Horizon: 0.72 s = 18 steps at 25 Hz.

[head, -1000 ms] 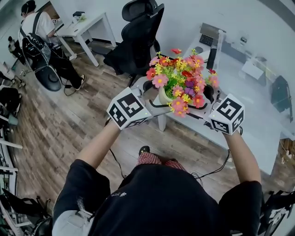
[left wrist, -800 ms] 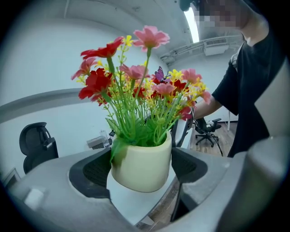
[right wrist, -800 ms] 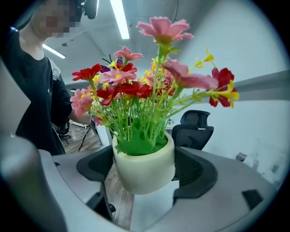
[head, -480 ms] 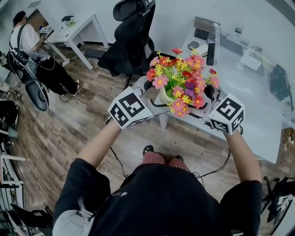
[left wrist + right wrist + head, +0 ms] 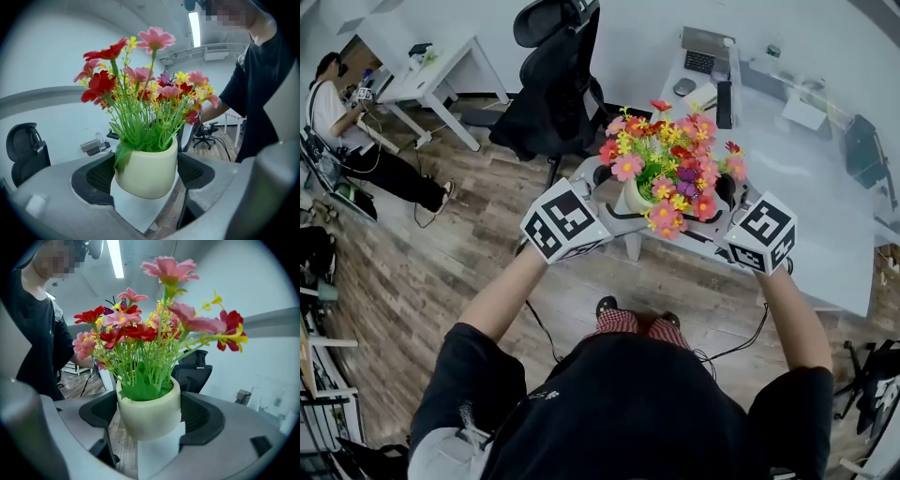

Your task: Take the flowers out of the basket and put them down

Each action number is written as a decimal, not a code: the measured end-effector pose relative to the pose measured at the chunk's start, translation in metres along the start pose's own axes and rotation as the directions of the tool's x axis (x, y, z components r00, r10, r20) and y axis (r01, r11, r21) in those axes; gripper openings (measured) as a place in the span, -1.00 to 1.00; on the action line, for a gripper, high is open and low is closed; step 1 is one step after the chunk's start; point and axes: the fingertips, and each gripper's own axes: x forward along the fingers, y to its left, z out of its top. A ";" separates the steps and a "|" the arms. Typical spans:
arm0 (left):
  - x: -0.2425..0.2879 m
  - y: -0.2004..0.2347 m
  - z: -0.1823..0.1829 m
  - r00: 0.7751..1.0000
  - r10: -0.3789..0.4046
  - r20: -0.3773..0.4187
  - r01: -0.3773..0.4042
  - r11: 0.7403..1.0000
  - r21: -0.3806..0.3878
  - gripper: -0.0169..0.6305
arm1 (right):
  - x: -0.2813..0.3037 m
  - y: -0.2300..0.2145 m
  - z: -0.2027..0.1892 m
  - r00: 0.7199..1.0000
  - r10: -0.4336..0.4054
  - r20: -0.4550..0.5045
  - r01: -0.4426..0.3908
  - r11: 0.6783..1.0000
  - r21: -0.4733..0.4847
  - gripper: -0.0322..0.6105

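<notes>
The head camera is looking steeply down; left tongs (image 5: 145, 176) and right tongs (image 5: 150, 420) cameras are facing in from 9 and 3 o'clock, close on the shared flowers (image 5: 668, 169).

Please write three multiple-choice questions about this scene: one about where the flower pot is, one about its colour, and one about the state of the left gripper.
1. Where is the flower pot?
A. On the wood floor.
B. Between the left gripper and the right gripper.
C. On the black chair.

2. What colour is the pot?
A. Black.
B. Blue.
C. Cream.

3. How are the left gripper's jaws?
A. Shut on the pot.
B. Wide open and empty.
C. Shut on a laptop.

Answers: 1 B, since the head view shows one gripper at each side of it. 2 C, since its wall is pale cream in both gripper views. 3 A, since the dark pads sit against its sides.
</notes>
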 end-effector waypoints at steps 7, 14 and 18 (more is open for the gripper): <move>0.005 0.007 -0.009 1.000 -0.026 -0.014 0.026 1.000 -0.002 0.33 | 0.007 -0.005 -0.007 1.000 -0.016 -0.014 0.017 1.000 0.012 0.43; 0.010 0.015 -0.017 0.998 -0.053 -0.023 0.053 0.999 -0.009 0.33 | 0.015 -0.013 -0.014 0.999 -0.031 -0.021 0.032 0.999 0.036 0.43; 0.014 0.019 -0.023 0.997 -0.071 -0.027 0.071 0.997 -0.017 0.33 | 0.019 -0.017 -0.019 0.999 -0.037 -0.028 0.039 0.998 0.052 0.43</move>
